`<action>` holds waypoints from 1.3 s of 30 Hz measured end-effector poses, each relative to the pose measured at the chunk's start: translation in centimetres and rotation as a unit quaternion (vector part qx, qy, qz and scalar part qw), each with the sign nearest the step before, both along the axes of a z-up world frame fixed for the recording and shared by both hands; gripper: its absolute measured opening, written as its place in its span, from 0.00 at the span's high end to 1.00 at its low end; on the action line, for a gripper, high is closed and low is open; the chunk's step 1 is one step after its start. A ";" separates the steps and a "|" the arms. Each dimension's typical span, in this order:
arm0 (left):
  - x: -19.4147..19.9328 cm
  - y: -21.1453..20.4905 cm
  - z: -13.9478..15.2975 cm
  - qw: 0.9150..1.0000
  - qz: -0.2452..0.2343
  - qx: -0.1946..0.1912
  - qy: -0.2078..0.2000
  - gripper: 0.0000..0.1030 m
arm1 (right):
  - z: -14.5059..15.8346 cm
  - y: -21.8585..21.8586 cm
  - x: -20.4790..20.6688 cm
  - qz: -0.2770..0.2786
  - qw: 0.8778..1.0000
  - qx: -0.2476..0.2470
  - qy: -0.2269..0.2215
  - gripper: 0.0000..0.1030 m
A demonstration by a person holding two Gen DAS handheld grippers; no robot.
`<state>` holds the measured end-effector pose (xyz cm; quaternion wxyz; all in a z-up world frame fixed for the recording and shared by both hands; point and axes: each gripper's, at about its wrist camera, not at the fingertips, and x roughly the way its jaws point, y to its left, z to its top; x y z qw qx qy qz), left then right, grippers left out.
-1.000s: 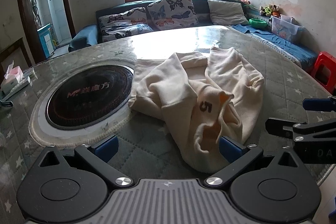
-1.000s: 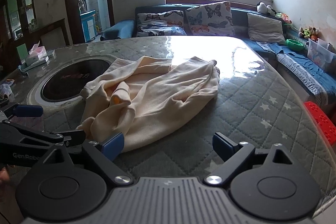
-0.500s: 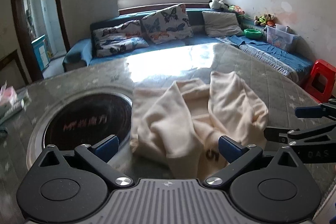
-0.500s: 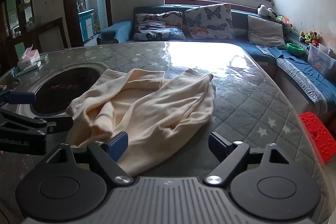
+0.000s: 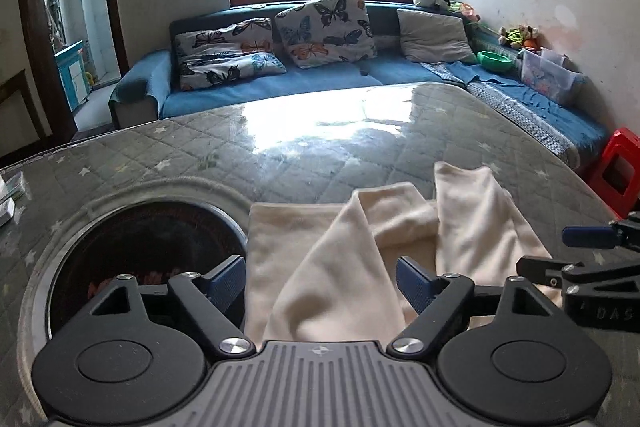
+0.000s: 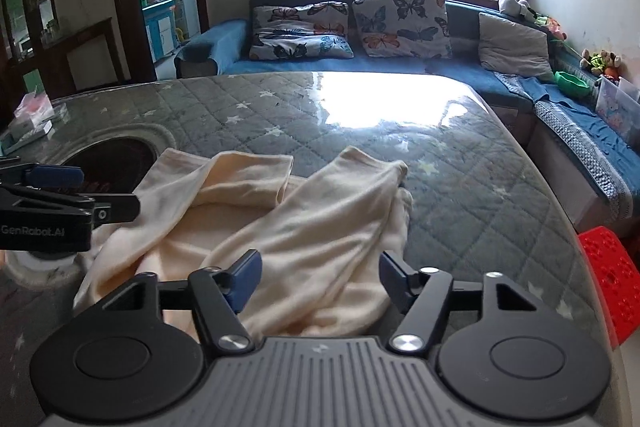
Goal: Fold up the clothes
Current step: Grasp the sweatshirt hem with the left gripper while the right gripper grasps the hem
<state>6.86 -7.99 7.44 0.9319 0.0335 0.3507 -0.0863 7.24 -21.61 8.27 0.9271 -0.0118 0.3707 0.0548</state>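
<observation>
A cream garment (image 6: 280, 223) lies on a grey-green quilted table cover (image 6: 460, 163) dotted with pale stars. At nine o'clock from the garment sits a black round plate (image 5: 148, 247) with red lettering, ringed in off-white. At twelve o'clock a blue sofa (image 5: 320, 83) carries white butterfly-print cushions (image 5: 326, 25) and a plain grey cushion (image 5: 434, 37). A green bowl (image 5: 496, 60) is at two o'clock, a red stool (image 5: 618, 173) at three. Both grippers' pads (image 6: 244, 281) are blue on black.

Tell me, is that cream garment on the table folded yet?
No. The cream garment lies rumpled on the table, its parts overlapping unevenly.
</observation>
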 end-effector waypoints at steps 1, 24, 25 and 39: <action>0.6 -0.2 0.0 1.000 -0.005 -0.002 0.000 0.18 | -0.1 0.0 0.7 -0.001 1.000 0.001 0.002 0.38; 9.1 -1.1 -4.6 0.997 -0.048 -0.018 0.057 0.72 | -3.0 0.1 10.8 -0.019 0.998 0.021 0.048 0.51; 9.1 -1.0 -4.5 0.997 -0.048 -0.023 0.059 0.81 | -3.1 0.2 11.0 -0.019 0.998 0.024 0.048 0.51; 9.0 -1.3 -4.5 0.996 -0.071 -0.021 0.043 0.77 | -3.8 2.4 12.5 -0.001 0.999 -0.032 0.043 0.67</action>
